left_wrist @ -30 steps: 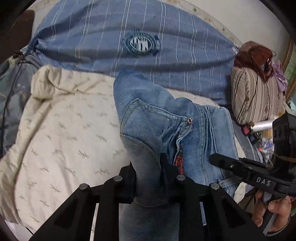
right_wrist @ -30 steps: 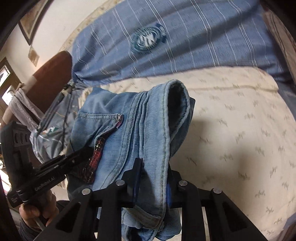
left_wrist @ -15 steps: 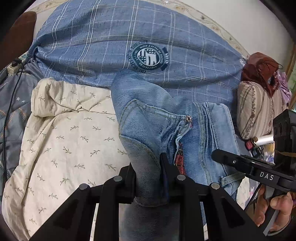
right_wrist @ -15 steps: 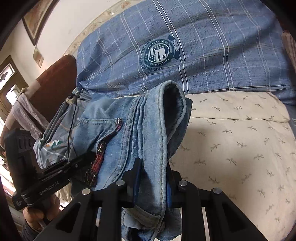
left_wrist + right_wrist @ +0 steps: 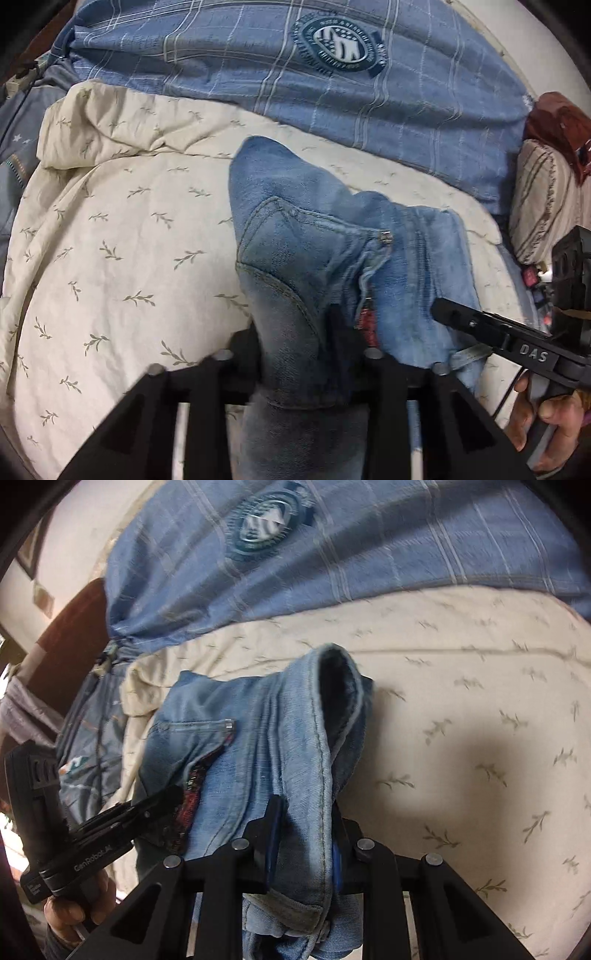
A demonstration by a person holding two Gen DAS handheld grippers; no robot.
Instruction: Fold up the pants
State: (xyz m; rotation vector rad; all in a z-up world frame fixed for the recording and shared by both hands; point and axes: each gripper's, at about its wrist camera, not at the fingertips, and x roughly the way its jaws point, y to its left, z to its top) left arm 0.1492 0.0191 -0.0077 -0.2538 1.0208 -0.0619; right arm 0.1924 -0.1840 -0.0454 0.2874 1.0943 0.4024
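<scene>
Blue jeans (image 5: 314, 251) lie bunched on a cream leaf-print duvet (image 5: 110, 240), zipper pocket facing up. The left gripper (image 5: 295, 328) has a dark denim fold between its jaws, which are opening and stand wider than the fold was pinched. In the right wrist view the right gripper (image 5: 304, 812) still has the jeans' (image 5: 258, 746) hemmed edge pinched between its blue pads, though its jaws are beginning to open. Each gripper shows in the other's view, the right gripper (image 5: 498, 332) beside the denim's right edge and the left gripper (image 5: 110, 830) at its left.
A blue plaid cover (image 5: 258, 55) with a round badge fills the back of the bed. A striped pillow (image 5: 543, 199) and a reddish bundle sit at the right. A person's hand (image 5: 546, 417) holds the right gripper's handle. Grey-blue clothing (image 5: 85, 746) lies at the left edge.
Both grippers have come down and forward with the jeans, which now rest lower on the cream duvet. The left jaws have spread wider around the denim fold.
</scene>
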